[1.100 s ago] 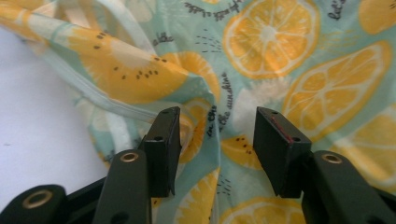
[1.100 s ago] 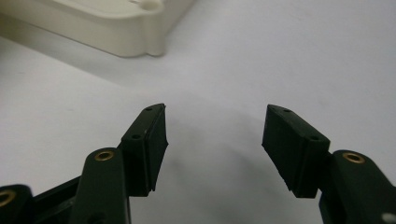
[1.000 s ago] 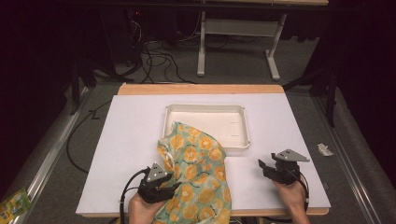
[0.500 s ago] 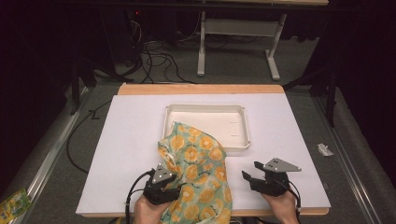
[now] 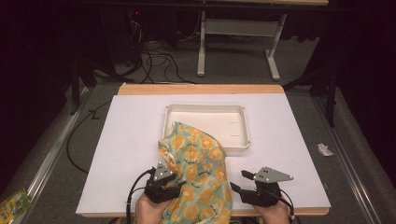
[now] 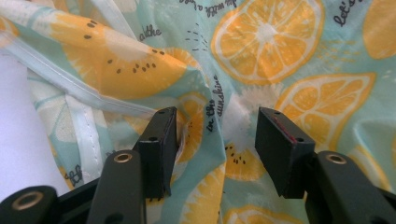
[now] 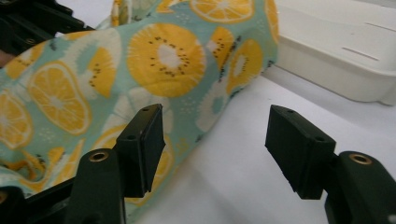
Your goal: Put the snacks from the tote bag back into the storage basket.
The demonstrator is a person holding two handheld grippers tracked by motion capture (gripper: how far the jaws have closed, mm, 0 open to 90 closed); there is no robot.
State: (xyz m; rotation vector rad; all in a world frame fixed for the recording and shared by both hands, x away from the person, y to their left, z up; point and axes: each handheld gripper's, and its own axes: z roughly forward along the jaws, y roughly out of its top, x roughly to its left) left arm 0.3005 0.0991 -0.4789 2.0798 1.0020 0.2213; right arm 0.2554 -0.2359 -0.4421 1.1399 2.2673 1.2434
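Observation:
A mint cloth printed with orange and lemon slices (image 5: 201, 158) lies crumpled on the white table (image 5: 130, 140), running from the corner of a white tray (image 5: 205, 108) to the front edge. My left gripper (image 5: 172, 186) rests at the cloth's left front side. In the left gripper view the cloth (image 6: 261, 46) lies under and between the jaws of this gripper (image 6: 217, 135), which stand open. My right gripper (image 5: 238, 183) is just right of the cloth. It (image 7: 215, 135) is open, its left jaw over the cloth's edge (image 7: 159, 51) and its right jaw over bare table (image 7: 243, 177).
The shallow tray (image 7: 336, 70) sits mid-table behind the cloth and holds nothing but the cloth's far corner. Bare white tabletop lies left and right of the cloth. Cables and a desk frame (image 5: 233, 28) are on the floor beyond the table.
My right gripper has moved left and toward the front edge, closing in on the cloth's right side. The left gripper has shifted slightly right into the cloth.

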